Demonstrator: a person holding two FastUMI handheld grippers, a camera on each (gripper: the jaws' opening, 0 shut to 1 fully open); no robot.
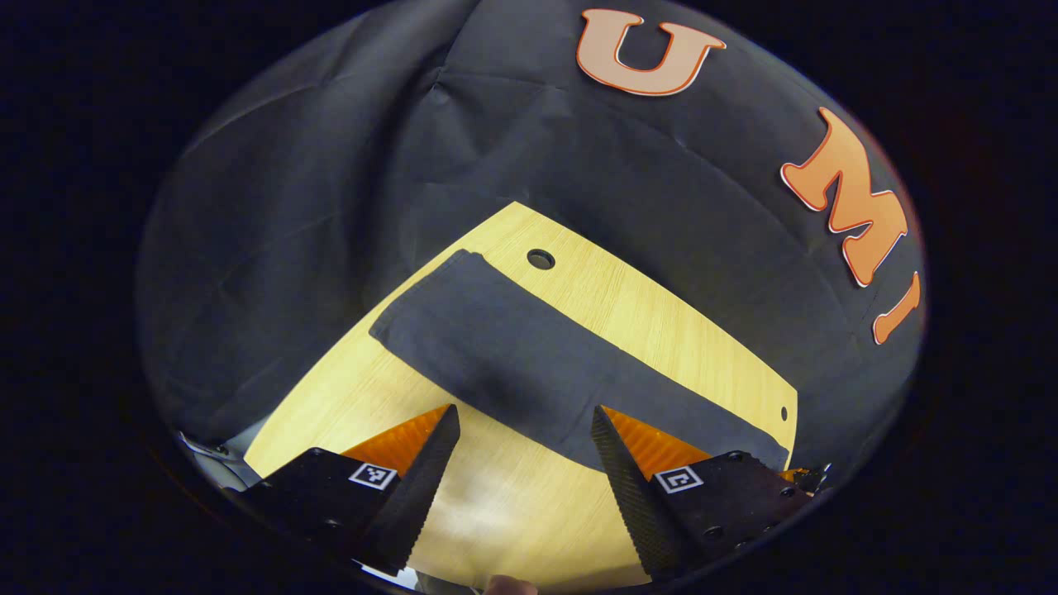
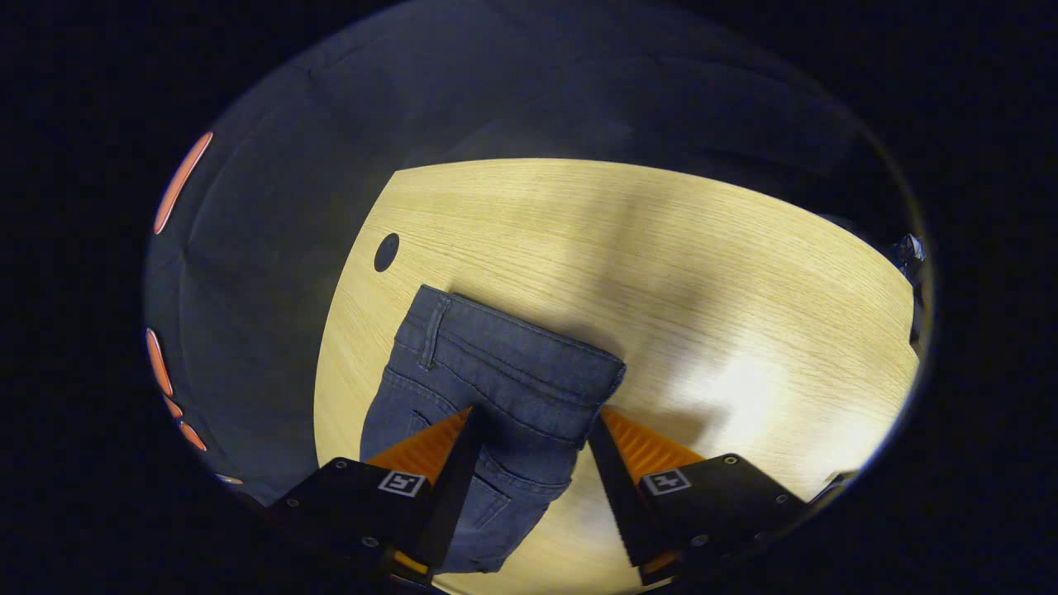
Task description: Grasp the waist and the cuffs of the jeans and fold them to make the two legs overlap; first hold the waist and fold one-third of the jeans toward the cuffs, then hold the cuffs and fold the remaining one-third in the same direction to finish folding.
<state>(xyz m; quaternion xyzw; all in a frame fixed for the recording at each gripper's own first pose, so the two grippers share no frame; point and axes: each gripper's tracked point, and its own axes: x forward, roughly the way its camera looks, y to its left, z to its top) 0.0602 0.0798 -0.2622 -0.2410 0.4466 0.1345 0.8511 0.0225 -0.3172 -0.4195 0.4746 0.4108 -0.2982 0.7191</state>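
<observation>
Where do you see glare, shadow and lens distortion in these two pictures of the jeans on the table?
Right gripper view: a bright glare patch on the pale wooden table, a soft shadow band across it, and the blue denim jeans sharp enough to show seams. Left gripper view: fisheye bends the table edge; the jeans look dark and flat, with weak glare between the open jaws.

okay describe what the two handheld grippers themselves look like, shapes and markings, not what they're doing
In the left gripper view, the left gripper has two tapered, wedge-like fingers with a ridged, knurled inner face, each mounted on a black block fixed with small screws. Each block carries a small square black-and-white marker. The right gripper, in the right gripper view, is built alike, with its own square markers.
</observation>
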